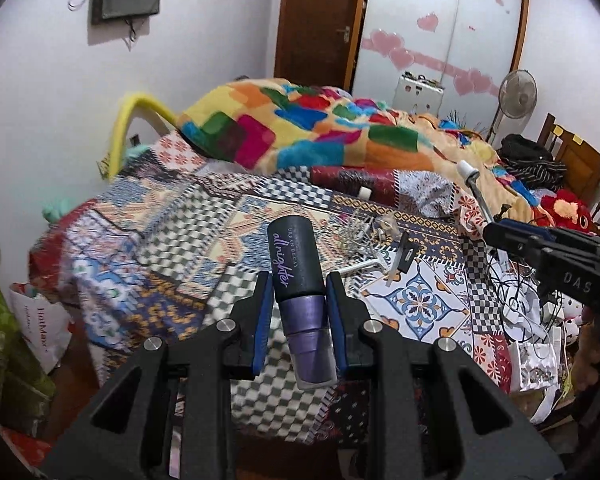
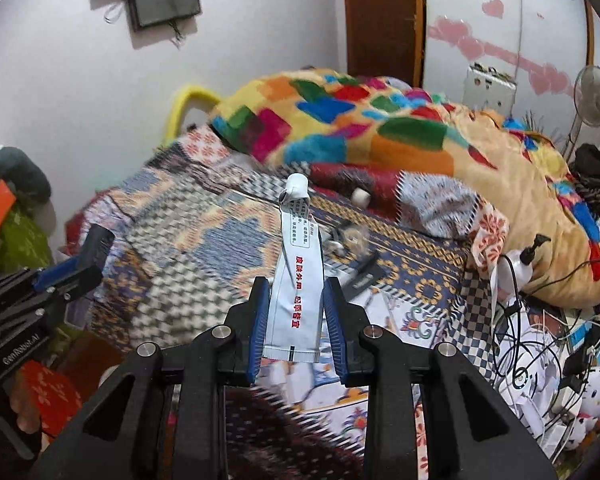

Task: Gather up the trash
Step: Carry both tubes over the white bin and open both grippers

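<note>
Gripping upright between closed fingers: left gripper [image 1: 300, 300] purple spray bottle [image 1: 300, 292], right gripper [image 2: 298, 312] squeezed tube [image 2: 298, 280], cap up.

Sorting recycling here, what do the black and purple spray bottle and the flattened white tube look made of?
Black and purple spray bottle: likely plastic, with a matte black cap and metallic-purple body behind a clear base.
Flattened white tube: thin, silvery-white laminate or soft metal, judging by its sharp creases and crimped end.

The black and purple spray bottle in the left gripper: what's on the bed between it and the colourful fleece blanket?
In the left wrist view, beyond the black and purple spray bottle, bare patchwork bedspread, then wire hangers, before the colourful fleece blanket.
</note>
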Tool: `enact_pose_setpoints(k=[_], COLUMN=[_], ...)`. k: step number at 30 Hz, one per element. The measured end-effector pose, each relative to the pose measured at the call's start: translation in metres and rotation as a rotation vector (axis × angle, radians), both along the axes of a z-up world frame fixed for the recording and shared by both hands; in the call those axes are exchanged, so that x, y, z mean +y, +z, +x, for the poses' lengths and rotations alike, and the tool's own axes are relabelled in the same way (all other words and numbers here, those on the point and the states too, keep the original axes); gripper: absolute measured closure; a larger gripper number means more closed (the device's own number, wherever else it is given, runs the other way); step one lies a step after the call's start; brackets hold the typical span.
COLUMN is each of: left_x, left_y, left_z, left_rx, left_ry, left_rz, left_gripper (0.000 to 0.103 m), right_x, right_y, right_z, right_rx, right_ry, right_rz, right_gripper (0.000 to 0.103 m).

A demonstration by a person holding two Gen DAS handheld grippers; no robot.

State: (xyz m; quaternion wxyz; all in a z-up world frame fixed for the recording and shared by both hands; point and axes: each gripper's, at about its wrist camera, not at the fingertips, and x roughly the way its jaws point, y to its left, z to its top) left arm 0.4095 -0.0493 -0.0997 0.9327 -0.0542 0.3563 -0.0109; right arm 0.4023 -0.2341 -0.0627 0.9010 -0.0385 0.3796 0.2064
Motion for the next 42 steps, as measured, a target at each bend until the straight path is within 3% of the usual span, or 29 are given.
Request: enact_pose_setpoints(k=[10, 21, 31, 42], left_x=[0.052, 0.123, 0.186, 0.237], left_y=[0.030, 0.029, -0.001, -0.072], left_z=[-0.084, -0.162, -0.213, -0.220], left_rx=[-0.045, -0.034, 0.043, 0.210], left_ry=[0.084, 0.194, 0.292, 0.338], left_rz=[0.012, 0.004, -0.009, -0.063], left_gripper=[0.077, 0.077, 0.077, 0.077], right_x=[0.055, 0.128, 0.194, 0.259], right_y=[0.034, 0.035, 0.010, -0.048], right_z=[-0.064, -0.124, -0.155, -0.166], right_rx=[-0.051, -0.057, 0.001, 0.148], right_ry=[0.113, 0.256, 0.368, 0.472], right_rz=[0.041, 0.037, 0.033, -0.025], right_gripper=[0.078, 0.078, 0.078, 0.078])
